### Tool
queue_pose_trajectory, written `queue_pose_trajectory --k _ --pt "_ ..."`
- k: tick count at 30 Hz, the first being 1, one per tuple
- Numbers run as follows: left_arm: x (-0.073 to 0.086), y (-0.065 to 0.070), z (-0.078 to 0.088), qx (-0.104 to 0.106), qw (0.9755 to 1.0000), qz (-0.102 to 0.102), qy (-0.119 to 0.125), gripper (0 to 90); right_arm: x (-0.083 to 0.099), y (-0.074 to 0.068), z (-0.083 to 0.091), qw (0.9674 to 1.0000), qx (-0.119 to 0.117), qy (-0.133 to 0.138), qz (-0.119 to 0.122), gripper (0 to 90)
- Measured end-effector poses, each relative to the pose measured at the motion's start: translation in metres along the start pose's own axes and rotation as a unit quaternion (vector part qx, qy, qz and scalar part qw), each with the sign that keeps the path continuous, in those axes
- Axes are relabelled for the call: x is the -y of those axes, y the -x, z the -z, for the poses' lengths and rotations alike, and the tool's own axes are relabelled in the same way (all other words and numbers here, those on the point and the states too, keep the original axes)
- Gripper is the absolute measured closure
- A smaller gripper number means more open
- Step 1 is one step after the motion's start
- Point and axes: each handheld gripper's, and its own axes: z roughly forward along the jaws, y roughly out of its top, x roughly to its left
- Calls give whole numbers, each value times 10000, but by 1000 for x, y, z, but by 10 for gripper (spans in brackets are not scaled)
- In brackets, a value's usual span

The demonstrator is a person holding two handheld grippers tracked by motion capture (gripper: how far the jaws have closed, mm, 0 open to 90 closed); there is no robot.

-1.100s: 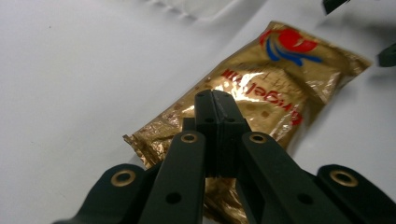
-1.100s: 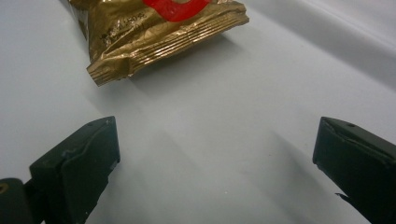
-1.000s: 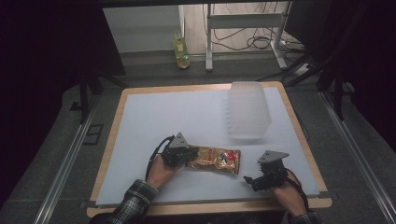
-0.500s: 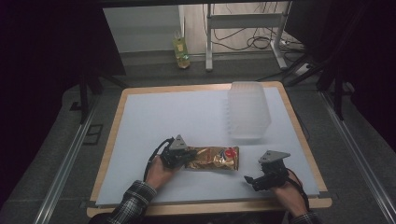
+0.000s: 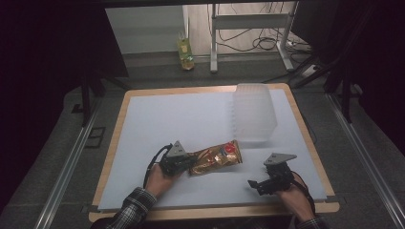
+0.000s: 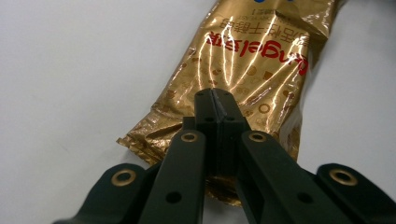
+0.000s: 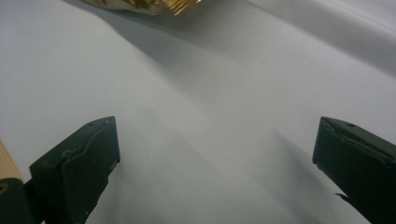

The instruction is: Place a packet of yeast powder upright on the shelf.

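We look down on a wood-edged counter (image 5: 125, 114) covered by a pale sheet, dark floor around it. At lower centre of the high view lies a gold foil snack packet (image 5: 216, 158) with red lettering. The left gripper (image 5: 175, 160), held in a hand at lower left, has its jaws closed on the packet's crimped end. The right gripper (image 5: 267, 180), at lower right, rests with jaws wide apart and empty. A translucent plastic container (image 5: 253, 113) stands upper right.
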Motion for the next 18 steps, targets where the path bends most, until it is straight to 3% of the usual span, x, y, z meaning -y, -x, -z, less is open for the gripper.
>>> queue_pose_trajectory --k 5,8,17,18 --pt "3 0 2 9 10000 49 24 900 -8 0 -2 9998 -188 35 -108 8" --pt "5 0 3 37 9999 150 47 900 -19 -1 -6 9989 -430 50 -195 8" --pt "7 2 6 30 9999 160 50 900 -43 -2 -22 9980 -559 -243 -189 8" --pt "8 3 7 11 9999 132 46 900 -50 -1 -26 9972 -659 -288 -208 8"
